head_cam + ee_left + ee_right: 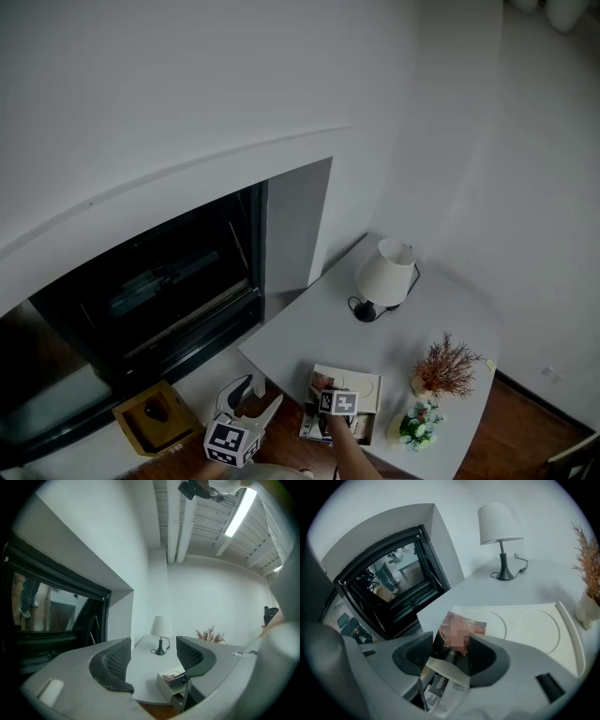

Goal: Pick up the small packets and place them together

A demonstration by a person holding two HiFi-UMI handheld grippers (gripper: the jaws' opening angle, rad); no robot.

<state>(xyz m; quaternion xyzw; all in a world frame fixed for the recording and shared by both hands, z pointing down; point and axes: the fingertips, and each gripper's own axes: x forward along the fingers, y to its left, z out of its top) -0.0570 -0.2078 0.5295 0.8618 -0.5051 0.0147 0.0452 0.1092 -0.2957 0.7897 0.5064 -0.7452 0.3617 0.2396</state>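
Table (309, 342) w/ lamp (385, 274), packet (465, 620), white wall (187, 84)

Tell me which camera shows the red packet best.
The right gripper view: the red packet sits large and close between the jaws of the right tool. The head view shows only a speck of it; the left gripper view, a small pinkish sliver.

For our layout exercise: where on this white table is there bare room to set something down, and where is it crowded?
Bare: the table between the lamp and the white tray, and its stretch between the lamp and the dried plant. Crowded: the near edge, where tray, right gripper, dried plant and flower pot cluster.
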